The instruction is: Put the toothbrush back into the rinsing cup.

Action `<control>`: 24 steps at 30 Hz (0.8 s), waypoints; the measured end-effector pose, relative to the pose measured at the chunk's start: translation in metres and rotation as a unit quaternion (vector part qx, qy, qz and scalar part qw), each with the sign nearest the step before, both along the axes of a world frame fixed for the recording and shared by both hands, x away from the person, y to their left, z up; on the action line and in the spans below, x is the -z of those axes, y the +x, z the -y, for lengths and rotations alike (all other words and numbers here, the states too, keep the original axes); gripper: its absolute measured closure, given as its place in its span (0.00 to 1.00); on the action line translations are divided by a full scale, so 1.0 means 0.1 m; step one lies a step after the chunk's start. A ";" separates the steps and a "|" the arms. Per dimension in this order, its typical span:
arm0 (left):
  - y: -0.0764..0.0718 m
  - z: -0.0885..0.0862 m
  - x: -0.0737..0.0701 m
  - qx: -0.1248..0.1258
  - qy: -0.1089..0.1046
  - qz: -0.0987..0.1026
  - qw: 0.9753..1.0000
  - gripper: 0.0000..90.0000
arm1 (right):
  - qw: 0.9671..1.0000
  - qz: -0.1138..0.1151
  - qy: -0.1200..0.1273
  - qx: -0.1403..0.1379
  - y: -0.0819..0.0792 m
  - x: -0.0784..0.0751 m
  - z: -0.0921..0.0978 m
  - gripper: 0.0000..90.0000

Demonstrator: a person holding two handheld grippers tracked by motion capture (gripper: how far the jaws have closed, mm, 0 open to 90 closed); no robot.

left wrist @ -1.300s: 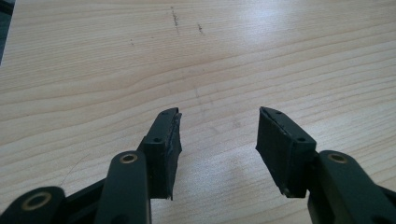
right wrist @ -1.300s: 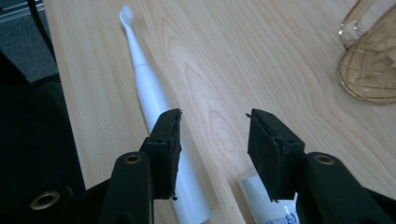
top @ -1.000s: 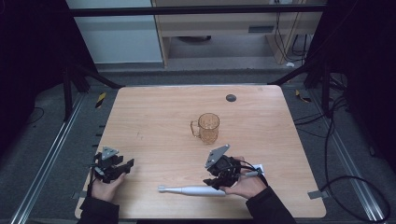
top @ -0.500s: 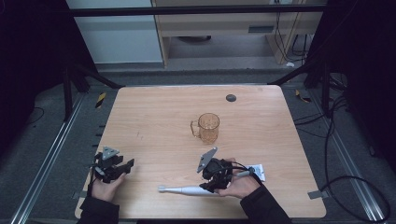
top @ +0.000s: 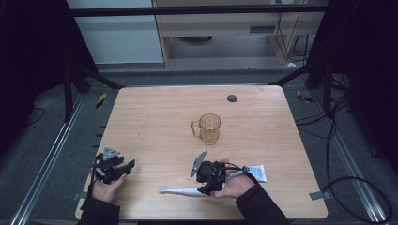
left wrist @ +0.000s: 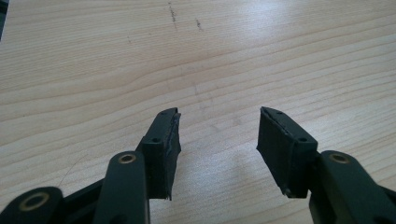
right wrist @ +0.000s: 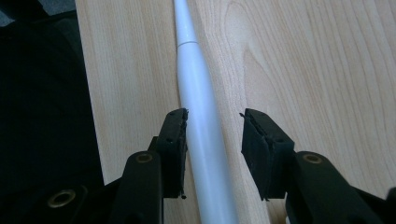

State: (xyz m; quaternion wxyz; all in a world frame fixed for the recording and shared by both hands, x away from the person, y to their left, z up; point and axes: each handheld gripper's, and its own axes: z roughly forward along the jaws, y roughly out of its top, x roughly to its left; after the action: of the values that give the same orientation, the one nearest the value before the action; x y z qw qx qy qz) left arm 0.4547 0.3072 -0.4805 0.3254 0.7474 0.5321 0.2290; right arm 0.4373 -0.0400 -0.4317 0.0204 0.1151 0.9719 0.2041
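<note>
Right gripper [right wrist: 212, 135] jaws spread around the white toothbrush [right wrist: 198, 112] near the table [top: 155, 108] front edge, left gripper [left wrist: 217, 140] jaws spread over bare wood, amber mug [top: 209, 128] well apart.

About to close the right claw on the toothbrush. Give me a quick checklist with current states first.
1. Right claw open: ok.
2. Toothbrush handle between the jaws: ok, though nearer the left jaw.
3. Toothbrush flat on the table: ok.
4. Contact with the left jaw: cannot tell.
5. Left claw open, holding nothing, apart from the grasp: ok.
6. Mug and tube apart from the toothbrush: ok.
</note>
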 end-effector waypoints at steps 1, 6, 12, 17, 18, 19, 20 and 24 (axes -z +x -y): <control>0.00 0.00 0.00 0.000 0.000 0.000 1.000 0.53 | 1.000 0.000 -0.002 -0.002 0.00 0.01 -0.01 0.67; 0.00 0.00 0.00 0.001 0.001 -0.001 1.000 0.53 | 1.000 -0.006 -0.012 -0.006 0.01 0.06 -0.06 0.67; 0.00 0.00 0.00 0.001 0.001 -0.002 1.000 0.53 | 1.000 -0.008 -0.015 -0.014 0.01 0.11 -0.14 0.68; 0.00 0.00 0.00 0.002 0.002 -0.002 1.000 0.53 | 1.000 -0.011 -0.021 -0.018 0.01 0.15 -0.21 0.68; 0.00 0.00 0.00 0.002 0.002 -0.002 1.000 0.53 | 1.000 -0.011 -0.021 -0.020 0.01 0.16 -0.22 0.68; 0.00 0.00 0.00 0.002 0.002 -0.002 1.000 0.53 | 0.999 -0.012 -0.023 -0.019 0.01 0.16 -0.23 0.68; 0.00 0.00 0.01 0.002 0.002 -0.003 1.000 0.53 | 0.999 -0.011 -0.023 -0.022 0.01 0.17 -0.24 0.68; 0.00 0.00 0.00 0.002 0.002 -0.003 1.000 0.53 | 0.999 -0.011 -0.027 -0.025 0.01 0.20 -0.29 0.68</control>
State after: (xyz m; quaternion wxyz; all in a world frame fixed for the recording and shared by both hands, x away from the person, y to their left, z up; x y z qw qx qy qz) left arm 0.4552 0.3068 -0.4810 0.3229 0.7498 0.5308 0.2275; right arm 0.4381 -0.0115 -0.4517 0.0072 0.0923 0.9798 0.1772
